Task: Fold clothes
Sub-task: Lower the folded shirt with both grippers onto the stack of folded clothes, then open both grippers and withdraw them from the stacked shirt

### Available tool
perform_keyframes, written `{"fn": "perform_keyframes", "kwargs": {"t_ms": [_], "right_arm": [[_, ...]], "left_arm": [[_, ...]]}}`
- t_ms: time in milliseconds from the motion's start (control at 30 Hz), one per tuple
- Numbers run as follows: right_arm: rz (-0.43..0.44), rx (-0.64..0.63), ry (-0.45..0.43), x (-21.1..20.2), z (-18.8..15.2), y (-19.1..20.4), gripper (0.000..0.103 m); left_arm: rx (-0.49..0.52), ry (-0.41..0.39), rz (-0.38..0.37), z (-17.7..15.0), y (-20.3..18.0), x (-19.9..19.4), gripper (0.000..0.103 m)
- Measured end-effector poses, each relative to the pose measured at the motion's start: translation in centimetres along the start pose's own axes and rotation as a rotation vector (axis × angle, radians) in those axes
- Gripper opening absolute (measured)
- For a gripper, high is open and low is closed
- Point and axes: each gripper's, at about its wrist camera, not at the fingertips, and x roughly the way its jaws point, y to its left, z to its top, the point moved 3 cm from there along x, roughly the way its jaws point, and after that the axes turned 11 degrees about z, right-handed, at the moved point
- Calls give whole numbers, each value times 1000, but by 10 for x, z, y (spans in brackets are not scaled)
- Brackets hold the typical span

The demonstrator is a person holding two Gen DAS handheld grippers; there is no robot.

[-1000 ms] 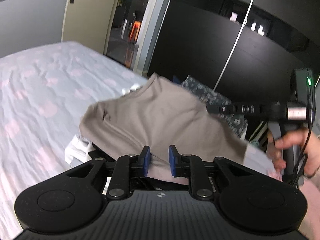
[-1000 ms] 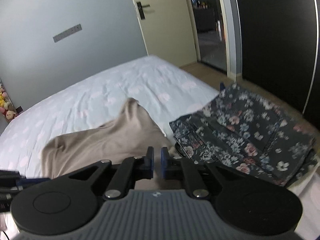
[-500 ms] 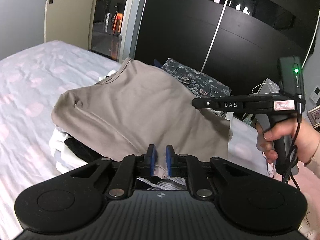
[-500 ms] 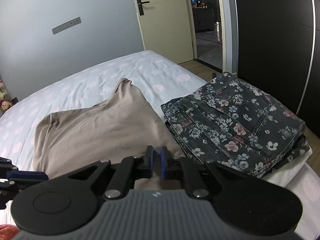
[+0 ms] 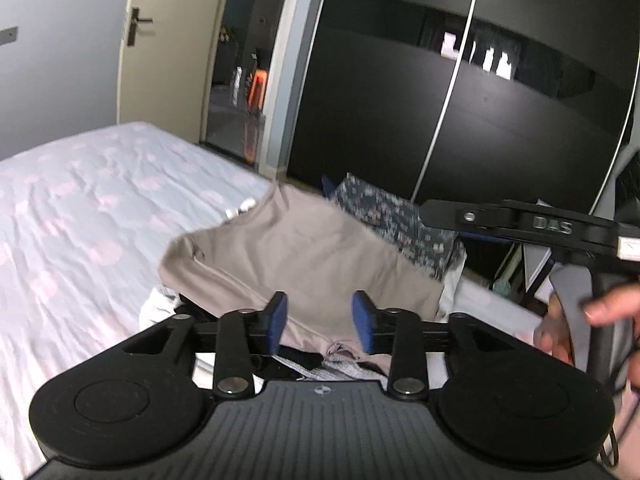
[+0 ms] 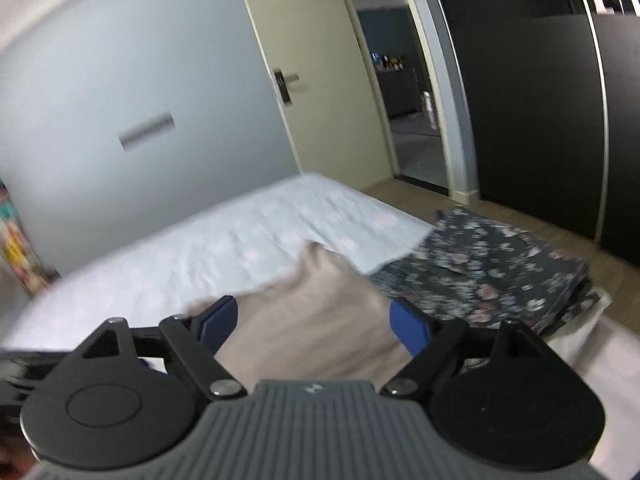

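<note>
A folded taupe T-shirt (image 5: 304, 256) lies on top of a pile of clothes at the near corner of the bed (image 5: 80, 208). My left gripper (image 5: 322, 320) is open just above its near hem, nothing between the blue pads. The right wrist view shows the same T-shirt (image 6: 316, 320) below my right gripper (image 6: 316, 320), which is wide open and holds nothing. The right gripper's black body (image 5: 520, 224) and a hand (image 5: 600, 312) show at the right of the left wrist view.
A folded dark floral garment (image 6: 500, 272) lies to the right of the T-shirt, at the bed's corner. White and dark clothes (image 5: 168, 304) stick out under the T-shirt. A black wardrobe (image 5: 480, 100) and an open doorway (image 5: 240, 92) stand beyond the bed.
Both grippers have opened and let go of the taupe T-shirt, which now rests on the pile. Both have lifted and tilted upward; the right view is motion-blurred.
</note>
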Motion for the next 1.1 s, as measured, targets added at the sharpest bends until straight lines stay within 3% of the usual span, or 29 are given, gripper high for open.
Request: {"fn": "perform_keyframes", "kwargs": {"t_ms": [133, 300, 567, 767, 1033, 1100], "right_arm": [[44, 118, -54, -24, -7, 13, 88], [33, 118, -131, -51, -22, 34, 89], [103, 220, -172, -79, -47, 56, 90], [52, 94, -151, -90, -62, 79, 90], [-98, -58, -122, -109, -88, 108, 96], [-140, -91, -117, -110, -94, 111, 96]], "left_arm": [[-9, -26, 3, 1, -3, -19, 42], [-15, -35, 2, -4, -10, -33, 43], [-27, -54, -25, -21, -21, -54, 43], [-14, -69, -1, -31, -29, -62, 43], [-3, -93, 179, -50, -27, -67, 58], [-6, -95, 208, -55, -24, -69, 67]]}}
